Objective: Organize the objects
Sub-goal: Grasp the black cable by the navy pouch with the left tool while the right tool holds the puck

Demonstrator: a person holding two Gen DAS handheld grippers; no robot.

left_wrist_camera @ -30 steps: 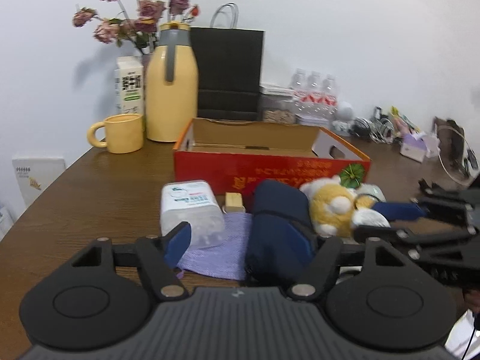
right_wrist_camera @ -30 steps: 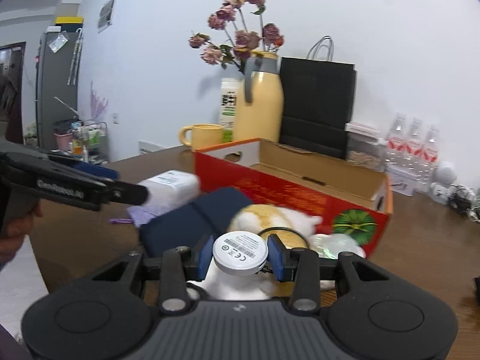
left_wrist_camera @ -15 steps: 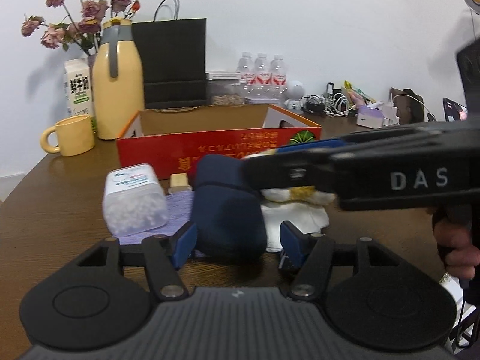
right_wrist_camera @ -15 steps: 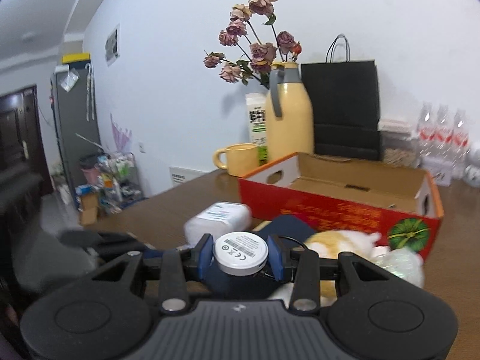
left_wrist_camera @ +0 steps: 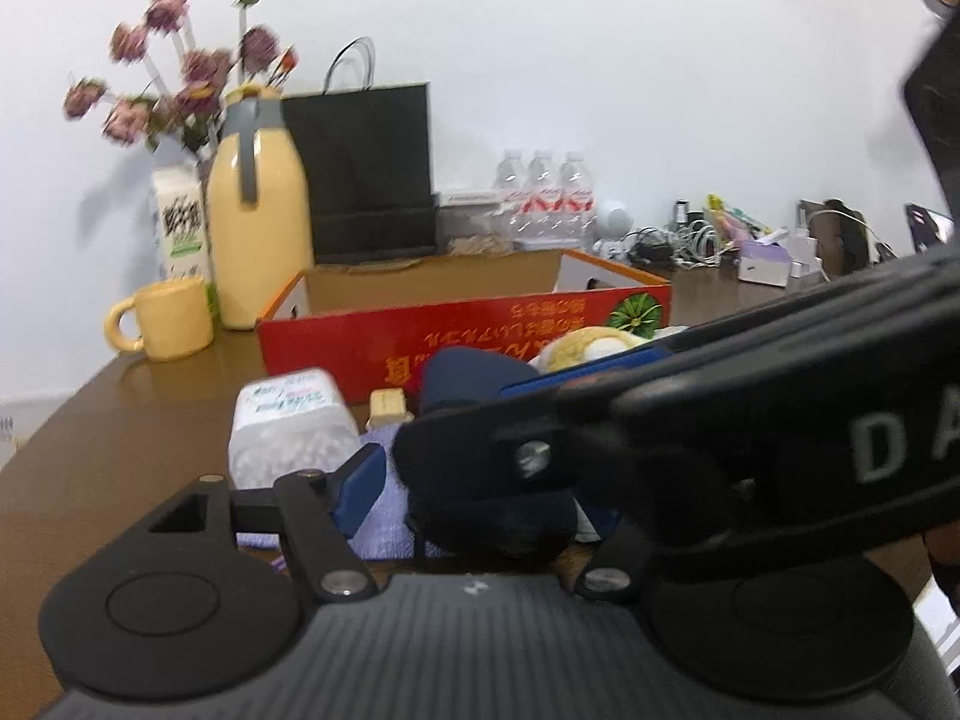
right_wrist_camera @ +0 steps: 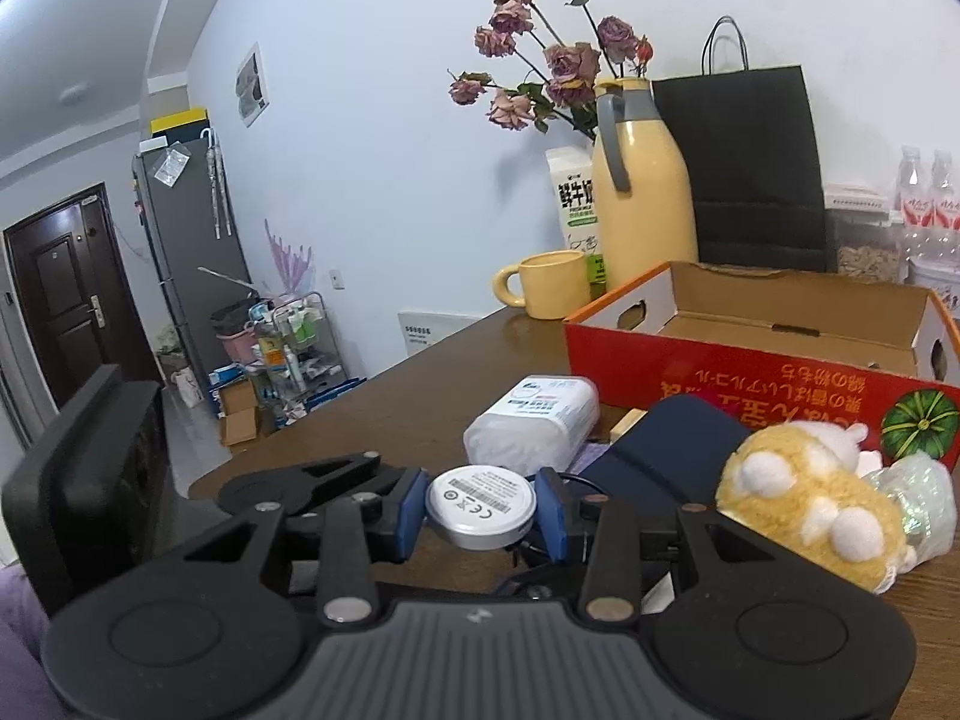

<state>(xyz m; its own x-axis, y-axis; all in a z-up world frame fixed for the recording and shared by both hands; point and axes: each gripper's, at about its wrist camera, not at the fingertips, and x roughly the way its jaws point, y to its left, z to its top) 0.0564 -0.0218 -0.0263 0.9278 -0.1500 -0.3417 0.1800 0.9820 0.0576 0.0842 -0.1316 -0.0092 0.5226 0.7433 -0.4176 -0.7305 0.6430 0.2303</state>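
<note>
Right gripper (right_wrist_camera: 482,510) fingers clamp a round white device (right_wrist_camera: 480,504). Left gripper (left_wrist_camera: 480,498) fingers are opening astride the navy pouch (left_wrist_camera: 480,378), not pressing it.

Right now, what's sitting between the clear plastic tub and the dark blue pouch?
A small pale wooden block, on the purple cloth between the tub and pouch; clearest in the left wrist view.

Dark brown wooden table (right_wrist_camera: 420,384) carries everything. Red cardboard box (right_wrist_camera: 750,372) sits open mid-table. Behind it: yellow mug (right_wrist_camera: 549,285), yellow thermos (right_wrist_camera: 645,210), milk carton (right_wrist_camera: 573,198), black paper bag (right_wrist_camera: 750,162). In front: clear cotton-swab box (right_wrist_camera: 534,420), purple cloth (left_wrist_camera: 384,510), navy pouch (right_wrist_camera: 672,450), yellow plush toy (right_wrist_camera: 804,498).
</note>
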